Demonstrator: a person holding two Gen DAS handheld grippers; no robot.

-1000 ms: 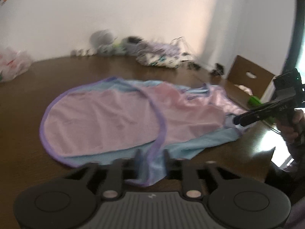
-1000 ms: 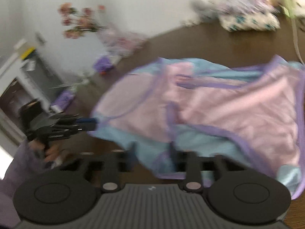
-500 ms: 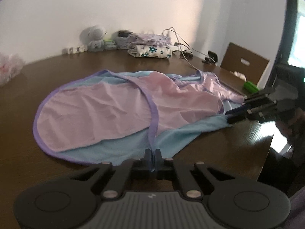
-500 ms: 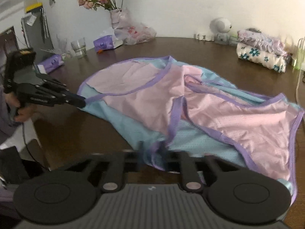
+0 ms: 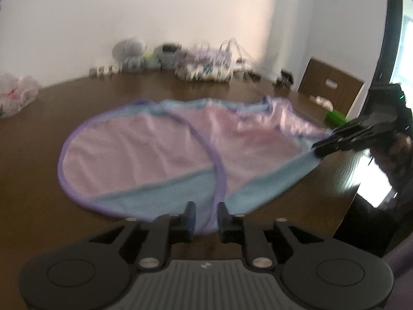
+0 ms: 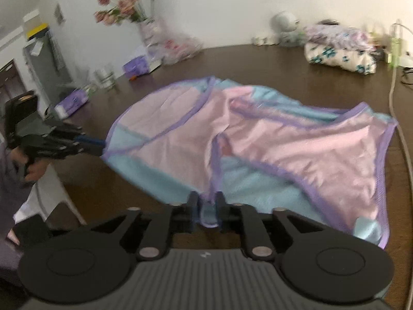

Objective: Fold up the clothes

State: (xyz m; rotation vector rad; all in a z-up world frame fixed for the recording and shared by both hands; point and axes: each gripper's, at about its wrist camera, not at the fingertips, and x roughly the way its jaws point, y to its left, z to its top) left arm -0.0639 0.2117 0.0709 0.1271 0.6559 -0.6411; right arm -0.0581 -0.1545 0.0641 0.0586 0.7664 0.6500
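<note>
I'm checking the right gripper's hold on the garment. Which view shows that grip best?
The right wrist view: the right gripper has its fingers closed on the garment's purple-trimmed blue hem, with fabric bunched between them. The left wrist view shows that gripper only from the side, far off and blurred, at the garment's blue corner.

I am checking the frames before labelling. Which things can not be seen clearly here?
- Left wrist view: the folded pile by the wall is motion-blurred; its pattern is unreadable.
- Left wrist view: how far the left tool bites the garment is blurred.
- Right wrist view: the garment's near right corner is hidden behind the tool body.
- Right wrist view: the box text is too small.
</note>
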